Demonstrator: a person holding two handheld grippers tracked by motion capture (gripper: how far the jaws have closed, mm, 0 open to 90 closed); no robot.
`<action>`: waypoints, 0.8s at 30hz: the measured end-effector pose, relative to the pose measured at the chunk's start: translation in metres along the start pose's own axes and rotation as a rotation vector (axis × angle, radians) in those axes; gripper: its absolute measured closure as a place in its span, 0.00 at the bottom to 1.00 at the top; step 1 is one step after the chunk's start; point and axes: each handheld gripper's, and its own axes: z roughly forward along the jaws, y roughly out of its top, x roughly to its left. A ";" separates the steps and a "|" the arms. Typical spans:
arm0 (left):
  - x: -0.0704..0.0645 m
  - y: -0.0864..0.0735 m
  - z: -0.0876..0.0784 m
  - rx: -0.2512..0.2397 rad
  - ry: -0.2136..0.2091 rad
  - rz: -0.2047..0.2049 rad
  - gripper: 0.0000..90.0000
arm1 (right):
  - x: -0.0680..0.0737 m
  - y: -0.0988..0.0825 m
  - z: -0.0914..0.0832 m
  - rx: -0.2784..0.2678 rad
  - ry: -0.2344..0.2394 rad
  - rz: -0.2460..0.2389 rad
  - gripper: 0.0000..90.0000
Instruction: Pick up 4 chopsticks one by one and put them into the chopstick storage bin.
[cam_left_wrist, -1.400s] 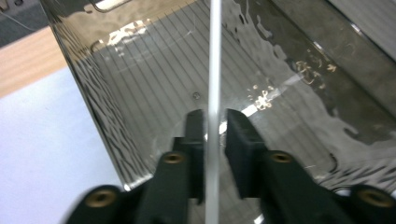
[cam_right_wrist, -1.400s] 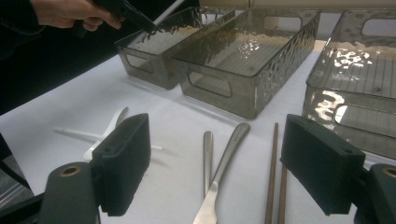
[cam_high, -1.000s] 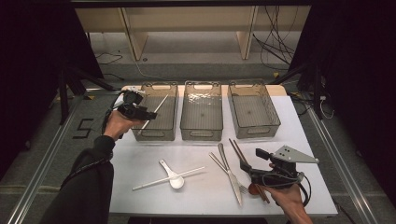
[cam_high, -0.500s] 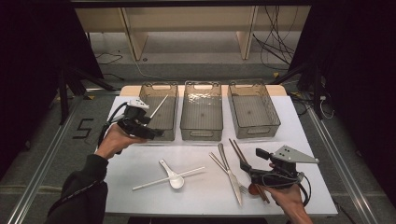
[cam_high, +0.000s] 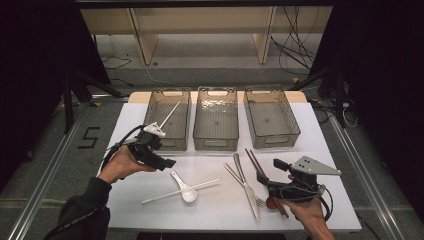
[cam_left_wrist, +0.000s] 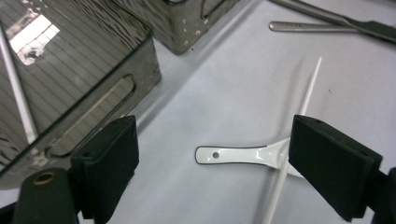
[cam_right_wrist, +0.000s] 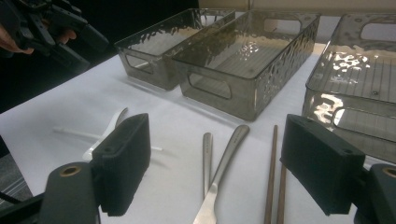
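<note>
L gripper (cam_high: 167, 163): jaws just opened, empty, white spoon (cam_left_wrist: 243, 155) at 12 o'clock. R gripper (cam_high: 267, 172): jaws apart, empty, above fork (cam_right_wrist: 219, 179).

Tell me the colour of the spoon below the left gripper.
White, glossy. The spoon shows best in the left gripper view, lying on the table between the open jaws.

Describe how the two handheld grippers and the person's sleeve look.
The left gripper is black with a small white plate on top and a black cable looping from it. The right gripper is black too, topped by a grey three-cornered plate, with a black cable coiled near the hand. Both have broad, flat black pads. The left forearm wears a dark sleeve.
</note>
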 end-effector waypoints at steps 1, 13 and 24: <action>-0.001 -0.001 0.002 0.008 -0.008 0.008 0.17 | 0.000 0.000 0.000 0.001 0.000 0.002 0.28; -0.021 -0.023 0.016 0.119 -0.045 0.063 0.18 | 0.000 0.000 0.000 0.002 -0.002 0.001 0.28; -0.038 -0.037 0.025 0.182 -0.058 0.108 0.18 | -0.001 0.000 0.001 0.007 -0.007 0.002 0.28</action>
